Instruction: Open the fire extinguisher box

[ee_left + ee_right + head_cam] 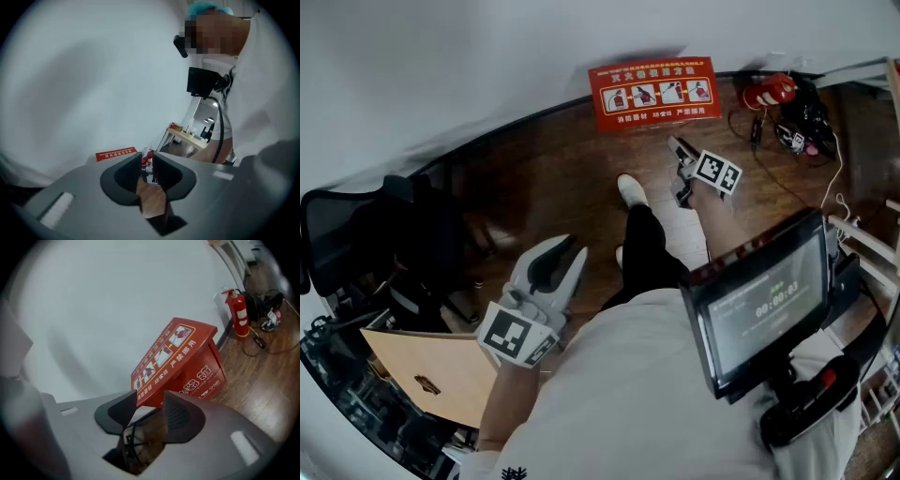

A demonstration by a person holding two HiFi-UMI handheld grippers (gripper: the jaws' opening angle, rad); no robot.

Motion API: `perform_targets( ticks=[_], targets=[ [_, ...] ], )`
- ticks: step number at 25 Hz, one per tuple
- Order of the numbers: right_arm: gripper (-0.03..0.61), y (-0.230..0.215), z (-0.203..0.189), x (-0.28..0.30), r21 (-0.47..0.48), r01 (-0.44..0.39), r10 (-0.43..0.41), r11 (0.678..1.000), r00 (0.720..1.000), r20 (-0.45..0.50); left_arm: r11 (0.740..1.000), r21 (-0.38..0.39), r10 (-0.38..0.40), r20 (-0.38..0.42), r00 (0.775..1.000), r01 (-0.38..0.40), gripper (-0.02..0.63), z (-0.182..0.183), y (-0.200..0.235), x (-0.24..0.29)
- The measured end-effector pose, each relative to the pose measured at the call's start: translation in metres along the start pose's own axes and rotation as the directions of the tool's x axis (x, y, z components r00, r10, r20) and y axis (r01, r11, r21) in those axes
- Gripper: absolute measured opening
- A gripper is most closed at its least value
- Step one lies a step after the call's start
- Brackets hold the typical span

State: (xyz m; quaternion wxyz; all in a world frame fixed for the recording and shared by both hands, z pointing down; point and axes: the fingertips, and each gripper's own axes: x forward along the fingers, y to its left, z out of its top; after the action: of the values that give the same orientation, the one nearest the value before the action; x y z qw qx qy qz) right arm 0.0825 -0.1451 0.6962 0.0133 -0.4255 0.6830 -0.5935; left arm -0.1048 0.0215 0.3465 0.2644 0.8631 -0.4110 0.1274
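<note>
The red fire extinguisher box (656,94) stands on the wooden floor against the white wall, its lid down and printed with white pictures. My right gripper (675,144) hovers just short of the box, pointing at it. In the right gripper view the box (180,359) fills the space beyond the right gripper (150,397), whose jaws stand apart with nothing between them. My left gripper (567,247) hangs lower left, far from the box, over the floor. In the left gripper view the left gripper (147,159) shows a narrow empty gap, and the box (116,153) is small and distant.
A red fire extinguisher (769,91) stands right of the box, with tangled cables (802,131) beside it. A black office chair (356,234) and a tan board (431,375) sit at the left. A screen (759,300) hangs at my chest. My shoe (630,190) is before the box.
</note>
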Motion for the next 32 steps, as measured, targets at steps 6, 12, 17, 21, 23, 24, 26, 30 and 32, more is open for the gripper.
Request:
perform_targets(
  ticks=[6, 12, 17, 21, 23, 24, 26, 30, 32],
  targets=[
    [0.199, -0.045, 0.024, 0.033, 0.196, 0.022, -0.037, 0.98, 0.997, 0.07, 0.999, -0.03, -0.029, -0.016, 0.999, 0.029, 0.072, 0.02, 0.005, 0.045],
    [0.227, -0.061, 0.027, 0.04, 0.267, 0.006, -0.039, 0.964, 0.992, 0.117, 0.997, -0.058, -0.045, -0.063, 0.997, 0.041, 0.075, 0.009, 0.008, 0.054],
    [0.146, -0.058, 0.044, 0.047, 0.264, -0.069, 0.027, 0.962, 0.987, 0.16, 0.995, -0.093, -0.049, -0.084, 0.995, 0.041, 0.075, 0.011, 0.02, 0.069],
    [0.138, -0.054, 0.049, 0.044, 0.292, -0.079, 0.031, 0.953, 0.986, 0.165, 0.994, -0.098, -0.051, -0.08, 0.995, 0.043, 0.075, 0.014, 0.022, 0.073],
    [0.135, -0.045, 0.051, 0.036, 0.281, -0.095, 0.047, 0.955, 0.984, 0.171, 0.995, -0.091, -0.057, -0.075, 0.996, 0.051, 0.075, 0.015, 0.018, 0.073],
    [0.129, -0.039, 0.052, 0.032, 0.271, -0.107, 0.061, 0.957, 0.983, 0.173, 0.995, -0.089, -0.061, -0.07, 0.996, 0.054, 0.075, 0.016, 0.016, 0.072],
    [0.118, -0.02, 0.055, 0.022, 0.255, -0.158, 0.112, 0.954, 0.976, 0.185, 0.994, -0.086, -0.068, -0.057, 0.996, 0.063, 0.075, 0.018, 0.012, 0.07],
    [0.107, 0.025, 0.07, 0.006, 0.216, -0.26, 0.217, 0.941, 0.955, 0.201, 0.993, -0.08, -0.086, -0.041, 0.995, 0.082, 0.075, 0.022, 0.007, 0.072],
    [0.107, 0.044, 0.084, 0.004, 0.191, -0.296, 0.257, 0.936, 0.945, 0.204, 0.992, -0.086, -0.092, -0.036, 0.995, 0.088, 0.075, 0.025, 0.005, 0.077]
  ],
)
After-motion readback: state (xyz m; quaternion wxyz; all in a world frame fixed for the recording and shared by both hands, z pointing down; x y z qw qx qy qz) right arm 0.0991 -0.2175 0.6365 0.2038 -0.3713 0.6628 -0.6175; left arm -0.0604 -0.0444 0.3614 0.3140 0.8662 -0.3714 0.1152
